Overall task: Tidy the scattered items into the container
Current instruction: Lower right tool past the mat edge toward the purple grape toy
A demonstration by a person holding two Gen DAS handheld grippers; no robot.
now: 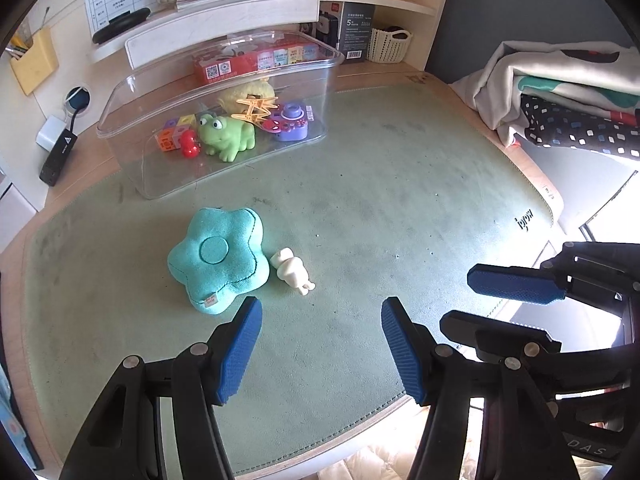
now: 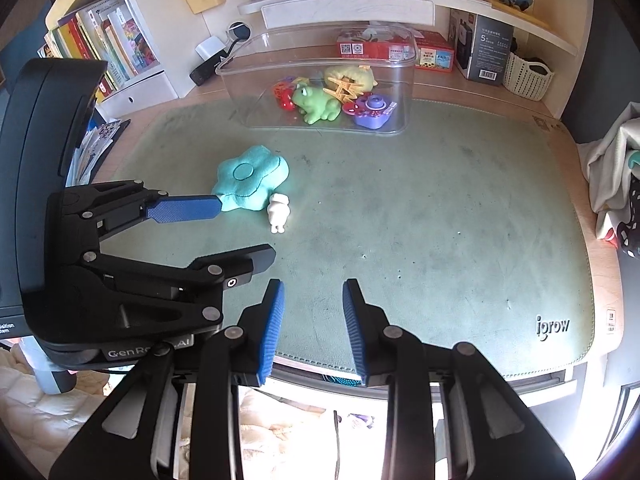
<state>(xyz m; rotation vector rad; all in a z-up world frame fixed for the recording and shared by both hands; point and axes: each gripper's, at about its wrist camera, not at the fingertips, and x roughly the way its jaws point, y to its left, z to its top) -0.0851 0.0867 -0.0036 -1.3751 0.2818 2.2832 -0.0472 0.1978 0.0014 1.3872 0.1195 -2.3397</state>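
A teal flower-shaped plush (image 1: 220,258) (image 2: 251,178) lies on the green desk mat, with a small white figurine (image 1: 291,270) (image 2: 277,212) lying right beside it. The clear plastic container (image 1: 120,120) (image 2: 240,80) stands farther back and holds a green frog (image 1: 226,136) (image 2: 316,103), a purple toy camera (image 1: 290,122) (image 2: 374,112), a yellow plush, an orange clip and small red and orange toys. My left gripper (image 1: 322,344) is open and empty just in front of the plush. My right gripper (image 2: 314,324) is open and empty over the mat's near edge.
The green mat (image 1: 400,200) (image 2: 440,208) covers the desk. Folded cloths (image 1: 568,92) sit at the right. Red boxes, a black box and a white basket (image 2: 526,74) stand behind the container. A charger and cable lie at its left. Books (image 2: 112,40) fill a shelf far left.
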